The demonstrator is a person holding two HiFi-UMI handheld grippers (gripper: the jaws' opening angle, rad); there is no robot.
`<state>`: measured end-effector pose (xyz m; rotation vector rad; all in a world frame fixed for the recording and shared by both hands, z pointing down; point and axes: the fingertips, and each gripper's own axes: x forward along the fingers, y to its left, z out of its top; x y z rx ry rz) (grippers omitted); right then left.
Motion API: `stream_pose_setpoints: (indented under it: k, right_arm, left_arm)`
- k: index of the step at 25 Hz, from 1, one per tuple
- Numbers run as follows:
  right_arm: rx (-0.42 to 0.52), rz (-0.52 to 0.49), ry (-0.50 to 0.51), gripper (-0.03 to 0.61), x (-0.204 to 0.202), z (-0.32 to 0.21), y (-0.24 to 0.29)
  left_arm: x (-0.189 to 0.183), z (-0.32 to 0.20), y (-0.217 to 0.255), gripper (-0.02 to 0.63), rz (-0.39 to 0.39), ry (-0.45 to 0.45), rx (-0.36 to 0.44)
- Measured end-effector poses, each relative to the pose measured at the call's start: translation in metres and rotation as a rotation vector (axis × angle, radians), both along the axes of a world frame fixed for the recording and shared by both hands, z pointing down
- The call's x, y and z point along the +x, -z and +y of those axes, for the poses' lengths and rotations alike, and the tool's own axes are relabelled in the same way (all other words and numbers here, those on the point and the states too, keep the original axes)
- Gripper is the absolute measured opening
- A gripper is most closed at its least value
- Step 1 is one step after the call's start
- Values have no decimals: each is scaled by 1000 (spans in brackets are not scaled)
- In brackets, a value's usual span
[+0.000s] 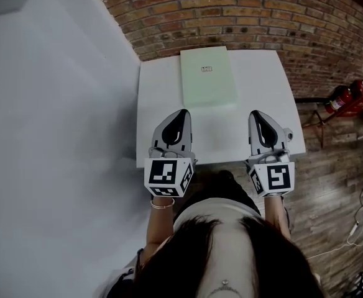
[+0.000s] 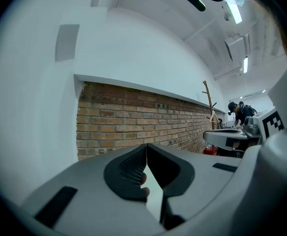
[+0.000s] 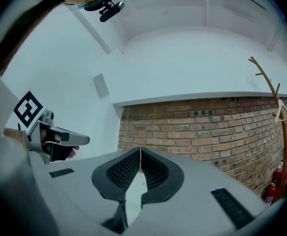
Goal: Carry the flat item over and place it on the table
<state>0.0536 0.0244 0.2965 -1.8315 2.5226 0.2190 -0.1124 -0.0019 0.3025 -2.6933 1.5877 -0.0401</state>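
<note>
The flat item [image 1: 208, 76] is a pale green sheet-like pack with a small label. It lies on the far half of the white table [image 1: 160, 104], up against the brick wall. My left gripper [image 1: 180, 114] and right gripper [image 1: 257, 114] hover side by side over the table's near edge, both pointing level toward the wall. Each is shut with nothing between its jaws. The left gripper view shows its dark pads [image 2: 133, 168] meeting. In the right gripper view the right gripper [image 3: 140, 152] is likewise closed and empty, and the left gripper [image 3: 55, 141] shows beside it.
A brick wall [image 1: 243, 17] runs behind the table and a white wall [image 1: 57, 104] stands on the left. A red fire extinguisher [image 1: 340, 97] and a dark stand sit on the wooden floor at the right. A coat rack [image 3: 276, 107] and a distant person [image 2: 239, 113] are further off.
</note>
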Motion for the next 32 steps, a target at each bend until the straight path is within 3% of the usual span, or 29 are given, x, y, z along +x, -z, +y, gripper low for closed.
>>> stream_pose_setpoints:
  k: [18, 32]
  right_arm:
    - [55, 39, -33, 43, -34, 61, 11]
    - [54, 48, -33, 41, -30, 68, 11]
  left_arm:
    - [-37, 50, 1, 14, -18, 22, 57]
    - [-36, 51, 0, 15, -17, 39, 54]
